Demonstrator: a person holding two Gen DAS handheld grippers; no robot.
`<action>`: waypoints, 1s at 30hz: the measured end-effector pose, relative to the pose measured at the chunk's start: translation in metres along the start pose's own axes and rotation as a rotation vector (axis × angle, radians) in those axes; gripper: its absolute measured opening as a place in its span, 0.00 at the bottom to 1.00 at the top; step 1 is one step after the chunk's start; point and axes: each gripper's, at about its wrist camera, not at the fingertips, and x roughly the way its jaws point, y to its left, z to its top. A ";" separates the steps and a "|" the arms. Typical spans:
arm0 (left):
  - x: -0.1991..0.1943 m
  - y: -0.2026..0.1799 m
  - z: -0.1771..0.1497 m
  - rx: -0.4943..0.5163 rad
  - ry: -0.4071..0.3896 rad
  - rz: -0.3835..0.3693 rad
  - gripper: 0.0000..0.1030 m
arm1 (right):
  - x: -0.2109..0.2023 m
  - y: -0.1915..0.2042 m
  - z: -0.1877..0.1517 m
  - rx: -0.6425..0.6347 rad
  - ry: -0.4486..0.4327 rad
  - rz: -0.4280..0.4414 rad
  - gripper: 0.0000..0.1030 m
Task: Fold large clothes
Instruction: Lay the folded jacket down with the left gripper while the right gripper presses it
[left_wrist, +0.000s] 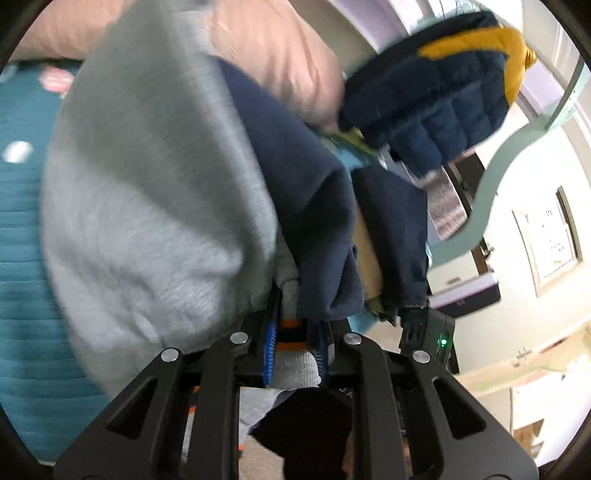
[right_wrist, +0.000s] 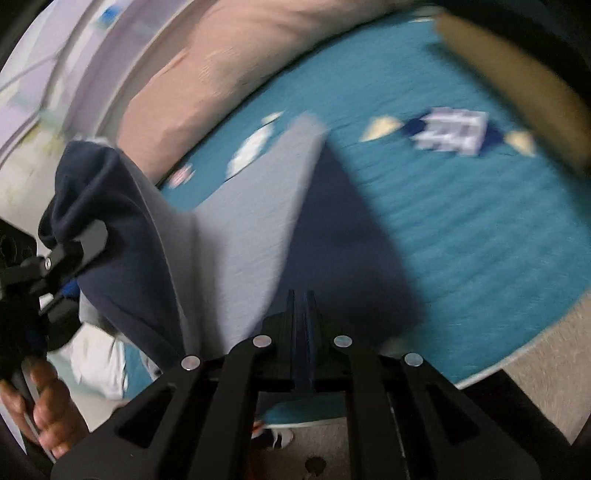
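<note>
A large grey and navy sweatshirt (left_wrist: 155, 206) hangs in the air above the teal bed cover. My left gripper (left_wrist: 295, 350) is shut on its grey ribbed hem with orange stripes, and grey cloth fills most of the left wrist view. In the right wrist view the sweatshirt (right_wrist: 236, 229) stretches from the left gripper (right_wrist: 74, 251) at the far left to my right gripper (right_wrist: 303, 325), which is shut on a navy edge of the cloth. A hand holds the left gripper's handle.
The teal quilted bed cover (right_wrist: 461, 229) with printed shapes lies below. A pink pillow (right_wrist: 221, 74) lies along the bed's far side. A navy and yellow padded jacket (left_wrist: 443, 92) shows at the upper right of the left wrist view. Beige carpet (right_wrist: 546, 358) borders the bed.
</note>
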 end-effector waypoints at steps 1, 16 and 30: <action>0.019 -0.007 0.000 0.015 0.025 0.007 0.16 | -0.003 -0.008 0.001 0.027 -0.013 -0.012 0.06; 0.105 0.006 0.006 -0.074 0.236 0.019 0.26 | -0.034 -0.038 0.004 0.092 -0.081 -0.038 0.06; -0.007 0.049 0.062 0.035 0.011 0.134 0.79 | -0.021 0.035 0.003 -0.126 -0.051 0.088 0.06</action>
